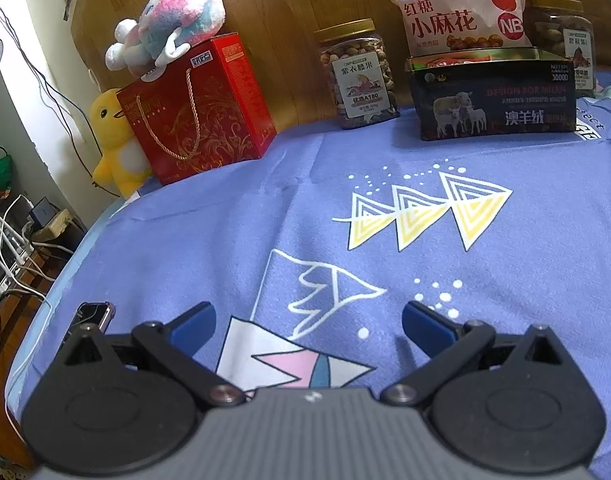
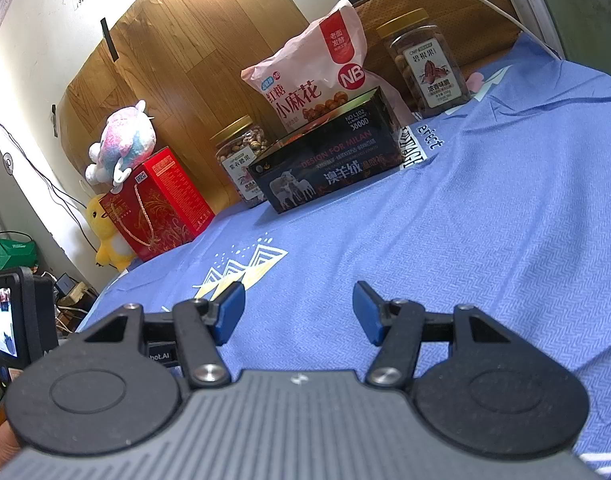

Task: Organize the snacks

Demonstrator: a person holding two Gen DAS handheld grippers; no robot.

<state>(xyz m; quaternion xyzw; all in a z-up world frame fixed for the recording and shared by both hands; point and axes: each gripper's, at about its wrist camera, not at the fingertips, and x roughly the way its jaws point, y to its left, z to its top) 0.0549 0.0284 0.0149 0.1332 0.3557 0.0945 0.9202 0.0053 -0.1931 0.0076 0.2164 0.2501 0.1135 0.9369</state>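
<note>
A black tin box (image 1: 491, 96) (image 2: 329, 164) stands open at the back of the blue cloth, with red packets showing inside. Behind it leans a pink snack bag (image 1: 461, 8) (image 2: 321, 76). A gold-lidded nut jar (image 1: 359, 76) (image 2: 241, 156) stands left of the tin, and a second jar (image 1: 565, 40) (image 2: 425, 64) stands to its right. My left gripper (image 1: 307, 320) is open and empty, low over the cloth well in front of the snacks. My right gripper (image 2: 299, 312) is also open and empty, likewise far from them.
A red gift box (image 1: 201, 112) (image 2: 161, 204) with a rope handle stands at the back left, a pink plush toy (image 1: 173, 20) (image 2: 121, 140) on top and a yellow plush duck (image 1: 113, 140) (image 2: 105, 236) beside it. The bed's left edge drops to cables and devices (image 1: 21, 232).
</note>
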